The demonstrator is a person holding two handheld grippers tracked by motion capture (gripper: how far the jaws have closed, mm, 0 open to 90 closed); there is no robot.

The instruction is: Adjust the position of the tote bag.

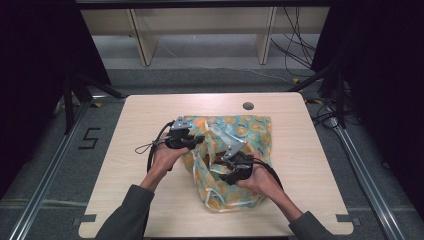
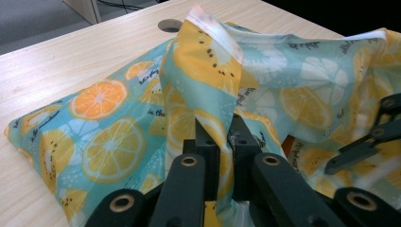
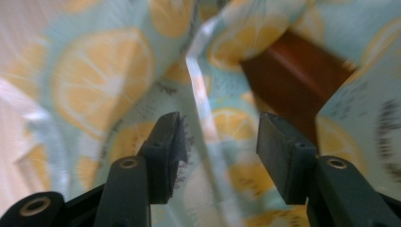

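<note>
A teal cloth (image 1: 250,131) printed with orange and lemon slices lies bunched on the wooden table (image 1: 145,112). My left gripper (image 1: 194,140) sits at the cloth's left edge. In the left gripper view it (image 2: 222,130) is shut on a raised fold of the cloth (image 2: 208,52), which stands up between the jaws. My right gripper (image 1: 221,169) hovers over the cloth's near middle. In the right gripper view its jaws (image 3: 220,137) stand open, with a pale hem (image 3: 201,94) running between them untouched. A brown flat thing (image 3: 293,71) shows through a gap in the cloth.
A round cable hole (image 1: 248,106) sits near the table's far edge, also seen in the left gripper view (image 2: 171,24). Bare wood lies left and right of the cloth. Shelving legs and loose cables stand on the floor beyond the table.
</note>
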